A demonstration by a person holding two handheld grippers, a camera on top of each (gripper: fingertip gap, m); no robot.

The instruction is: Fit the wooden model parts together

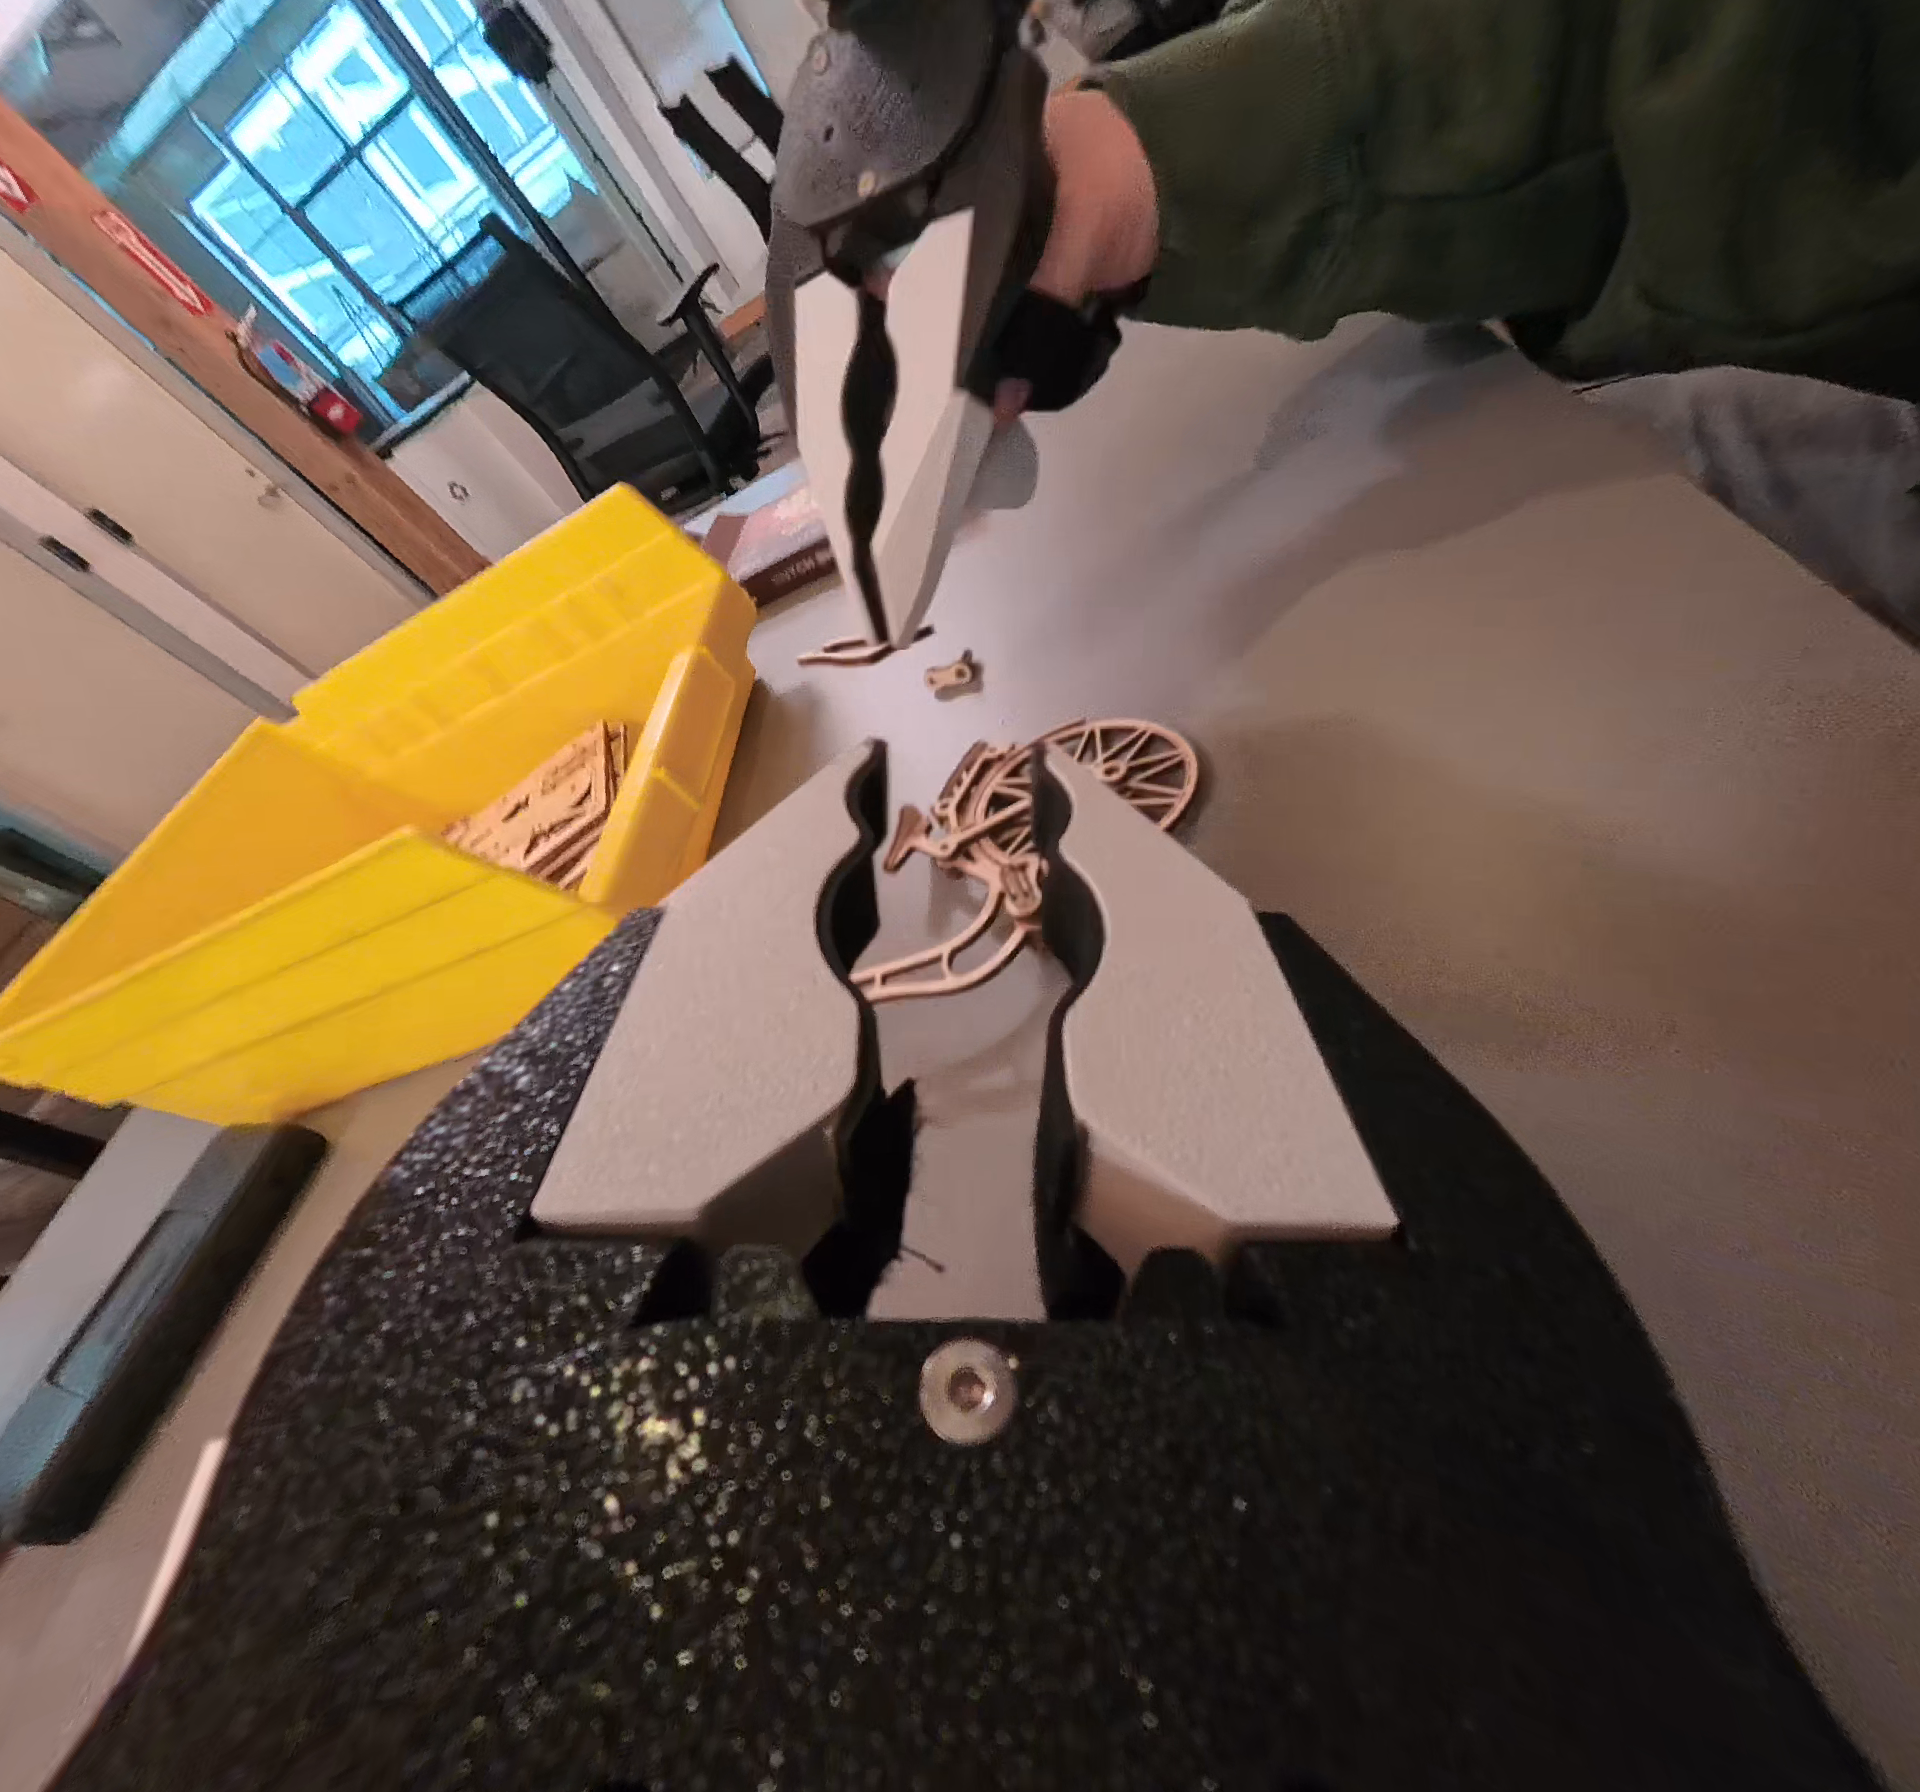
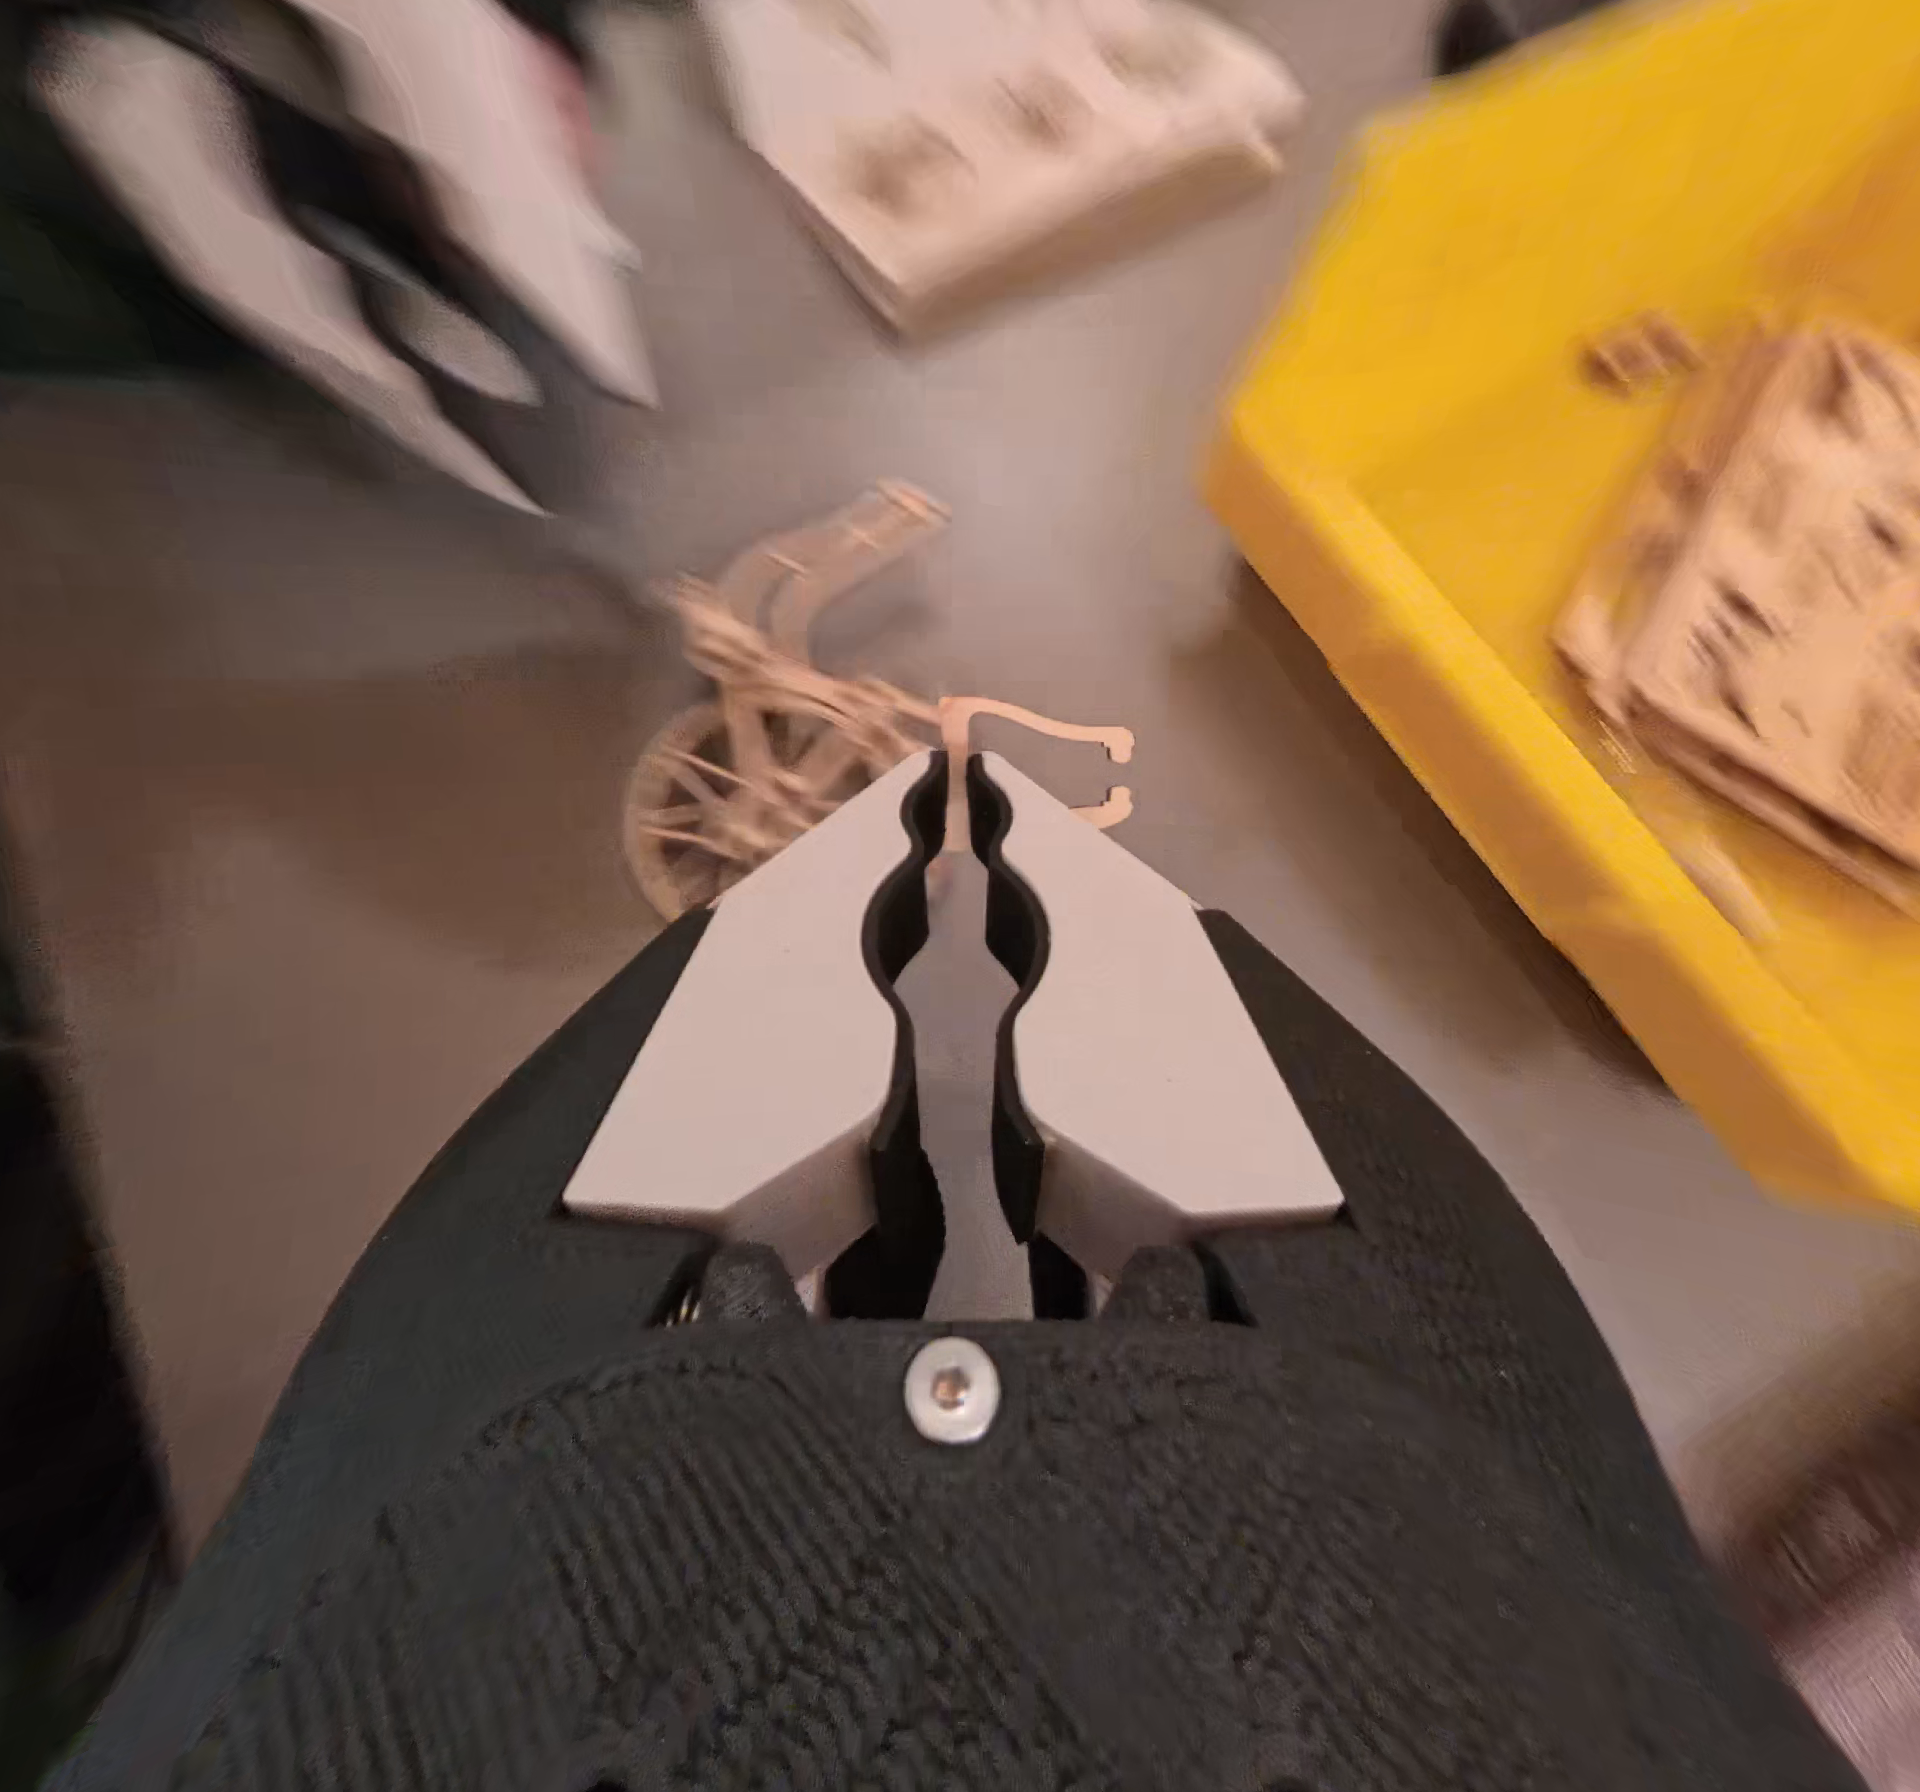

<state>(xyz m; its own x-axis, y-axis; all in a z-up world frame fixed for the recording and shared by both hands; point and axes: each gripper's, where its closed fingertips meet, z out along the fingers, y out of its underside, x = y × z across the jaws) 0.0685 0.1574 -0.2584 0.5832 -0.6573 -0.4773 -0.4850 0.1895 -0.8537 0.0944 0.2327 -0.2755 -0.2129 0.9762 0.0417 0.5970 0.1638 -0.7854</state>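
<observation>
A partly built wooden bicycle model (image 1: 1049,807) lies flat on the grey table, and it also shows blurred in the right wrist view (image 2: 758,724). My left gripper (image 1: 956,766) is open and empty, with its fingers just short of the model. My right gripper (image 2: 956,771) is shut on a thin forked wooden part (image 2: 1039,734), just beyond the model and close to the table. In the left wrist view the right gripper (image 1: 888,625) points down with that part (image 1: 847,651) at its tips. A small loose wooden piece (image 1: 951,674) lies beside it.
A yellow bin (image 1: 343,869) holding wooden part sheets (image 1: 551,807) stands on the model's left; it is at the right in the right wrist view (image 2: 1455,599). A booklet or box (image 2: 987,132) lies on the table. A person's green sleeve (image 1: 1507,132) reaches in from the right. The grippers' ends are close to 9 cm from one another.
</observation>
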